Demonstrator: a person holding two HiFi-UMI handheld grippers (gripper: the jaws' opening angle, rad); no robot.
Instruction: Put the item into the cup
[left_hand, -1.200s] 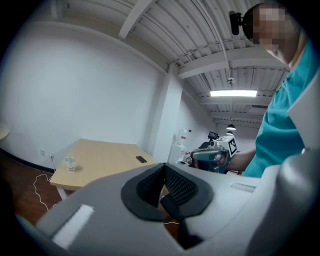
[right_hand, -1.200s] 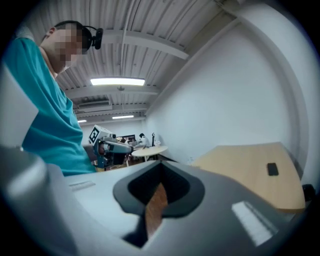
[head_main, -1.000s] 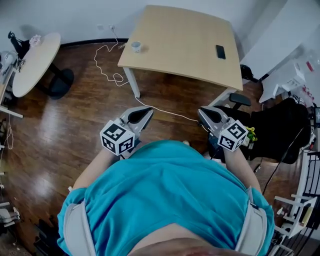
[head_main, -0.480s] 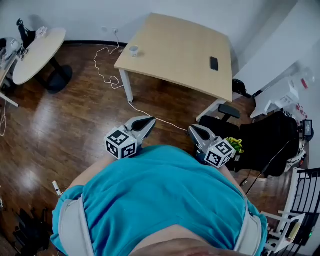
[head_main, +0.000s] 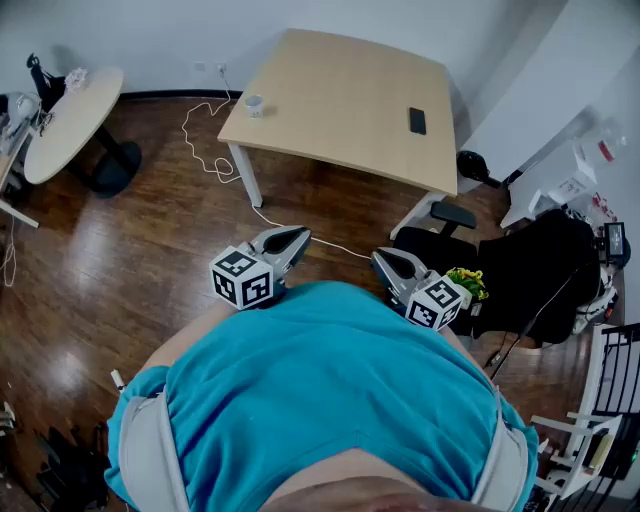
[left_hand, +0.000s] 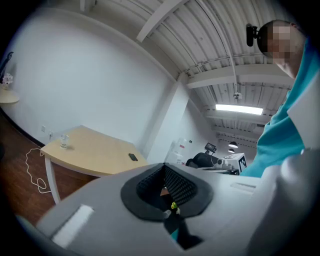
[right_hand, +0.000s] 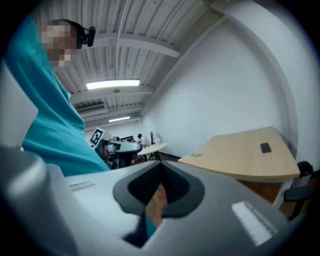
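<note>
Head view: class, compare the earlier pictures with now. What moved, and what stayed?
The right tongs drew back toward the person's body and nearer the left tongs. Nothing was gripped or released. The left tongs hardly shifted; both stay shut and empty, and the cup and phone remain on the table.
</note>
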